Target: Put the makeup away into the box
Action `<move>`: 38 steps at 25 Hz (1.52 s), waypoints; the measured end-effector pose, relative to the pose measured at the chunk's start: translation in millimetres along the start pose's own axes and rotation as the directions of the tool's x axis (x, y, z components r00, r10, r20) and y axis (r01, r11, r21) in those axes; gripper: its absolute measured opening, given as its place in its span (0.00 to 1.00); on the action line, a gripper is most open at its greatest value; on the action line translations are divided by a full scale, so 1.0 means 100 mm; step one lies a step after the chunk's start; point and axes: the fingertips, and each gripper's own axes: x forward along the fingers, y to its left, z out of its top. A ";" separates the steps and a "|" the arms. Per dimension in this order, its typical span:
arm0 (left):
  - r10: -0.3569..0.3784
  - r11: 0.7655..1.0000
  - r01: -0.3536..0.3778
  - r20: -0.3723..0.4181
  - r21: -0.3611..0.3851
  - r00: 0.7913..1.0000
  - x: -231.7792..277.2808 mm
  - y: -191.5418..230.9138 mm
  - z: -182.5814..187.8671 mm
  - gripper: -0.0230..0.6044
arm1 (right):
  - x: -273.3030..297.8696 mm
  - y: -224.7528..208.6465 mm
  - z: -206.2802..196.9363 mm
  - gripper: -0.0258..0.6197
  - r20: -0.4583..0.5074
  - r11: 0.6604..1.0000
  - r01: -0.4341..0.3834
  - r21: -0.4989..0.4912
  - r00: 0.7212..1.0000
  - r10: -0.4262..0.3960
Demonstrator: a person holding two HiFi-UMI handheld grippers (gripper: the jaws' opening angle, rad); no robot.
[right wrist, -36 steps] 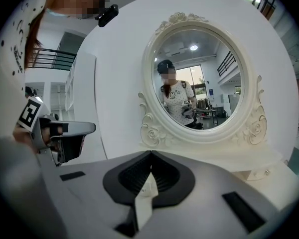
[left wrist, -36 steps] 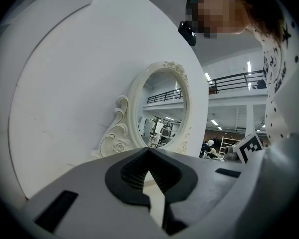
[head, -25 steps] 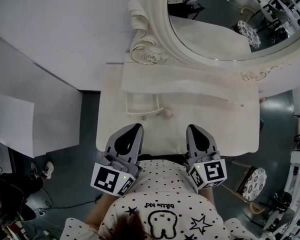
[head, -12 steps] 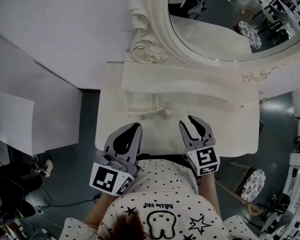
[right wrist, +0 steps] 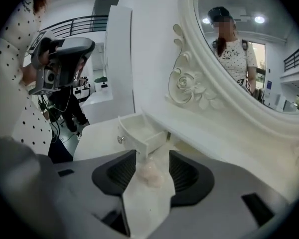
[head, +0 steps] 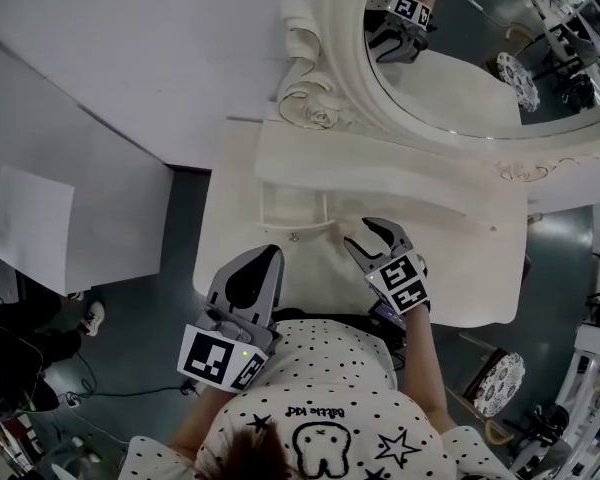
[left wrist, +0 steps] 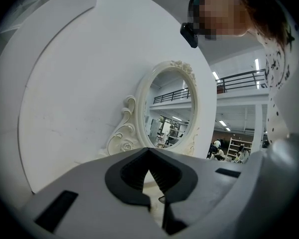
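Waiting to be picked up, the pale pink makeup puff (right wrist: pixel 150 173) lies on the table (right wrist: pixel 97 138) just before the small open drawer (right wrist: pixel 139 133), framed untouched between the right gripper's (head: pixel 372 238) opening jaws as if for a pinch, while the left gripper (head: pixel 265 260) idles clenched and empty near the table's front edge.

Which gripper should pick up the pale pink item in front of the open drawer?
Right. The right gripper, jaws opening, points down at the pale pink item, framed between its jaws beside the drawer. The left gripper is shut, back at the table edge.
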 end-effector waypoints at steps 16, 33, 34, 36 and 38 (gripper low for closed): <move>0.051 0.998 -0.053 -0.041 -0.032 0.998 0.16 0.14 -0.07 0.03 | 0.57 0.04 -0.53 0.39 -0.251 0.967 -0.129 -0.218 0.965 0.072; 0.048 0.998 -0.050 -0.040 -0.031 0.998 0.15 0.17 -0.07 0.03 | 0.39 -0.07 -0.41 0.30 -0.225 0.970 -0.049 -0.239 0.974 -0.006; 0.045 0.998 -0.046 -0.039 -0.030 0.998 0.15 0.16 -0.07 0.03 | 0.34 -0.11 -0.37 0.30 -0.203 0.974 -0.025 -0.224 0.979 -0.022; 0.037 0.999 -0.038 -0.037 -0.029 0.999 0.15 0.14 -0.06 0.03 | 0.20 -0.18 -0.24 0.30 -0.150 0.983 0.028 -0.183 0.987 -0.056; 0.027 0.999 -0.028 -0.037 -0.030 0.999 0.15 0.12 -0.06 0.03 | 0.06 -0.22 -0.10 0.30 -0.084 0.989 0.076 -0.124 0.993 -0.087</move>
